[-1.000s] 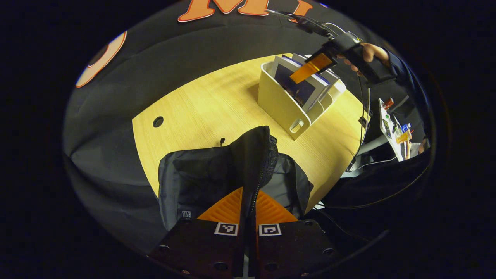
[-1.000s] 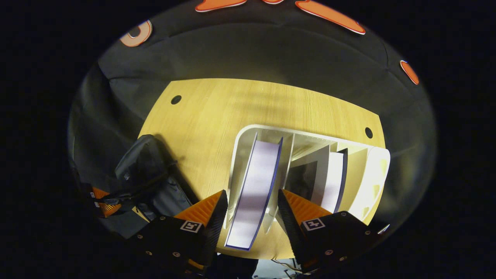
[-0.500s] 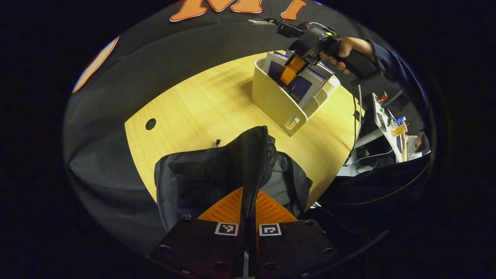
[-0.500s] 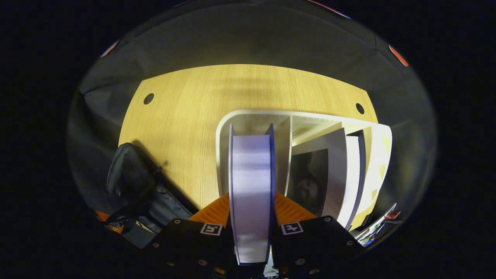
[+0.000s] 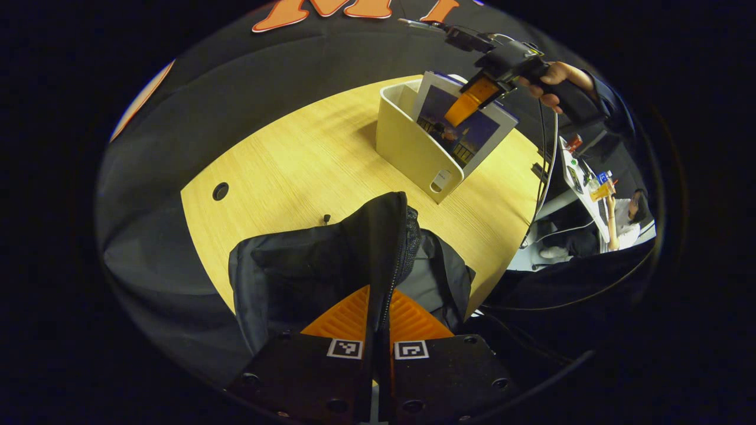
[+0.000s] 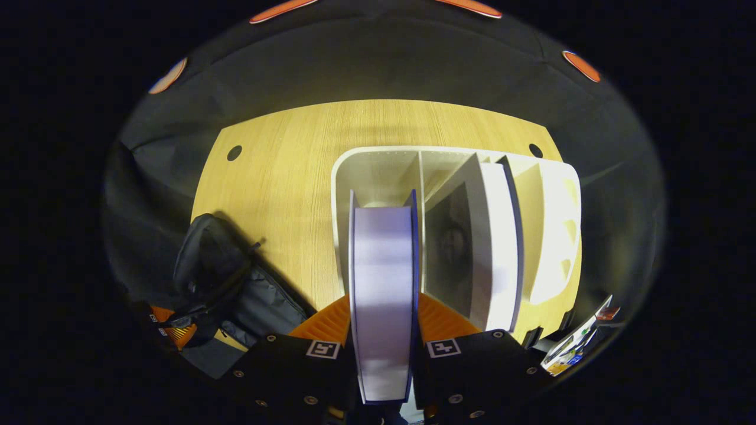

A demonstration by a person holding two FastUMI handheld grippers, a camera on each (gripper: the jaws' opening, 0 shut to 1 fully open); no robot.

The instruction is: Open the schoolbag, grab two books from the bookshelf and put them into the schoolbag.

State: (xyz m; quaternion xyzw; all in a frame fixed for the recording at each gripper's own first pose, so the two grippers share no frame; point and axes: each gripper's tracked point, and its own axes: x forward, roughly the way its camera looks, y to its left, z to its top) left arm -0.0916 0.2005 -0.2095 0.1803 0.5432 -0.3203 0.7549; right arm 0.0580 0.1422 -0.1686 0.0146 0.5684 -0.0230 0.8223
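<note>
Holding the book tight between its fingers, the right gripper had it partly up out of the bookshelf. The schoolbag lay low to its left, where the left gripper pinched the bag's flap.

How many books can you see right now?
2. One book is clamped in the right gripper, lifted from the bookshelf; the second book stands in its middle compartment. Others may be hidden.

Recording booth set inside an office or lab. Black cloth wall rings a pale wood tabletop with cable holes. Beyond the tabletop's far edge, a seated person at a cluttered desk.
</note>
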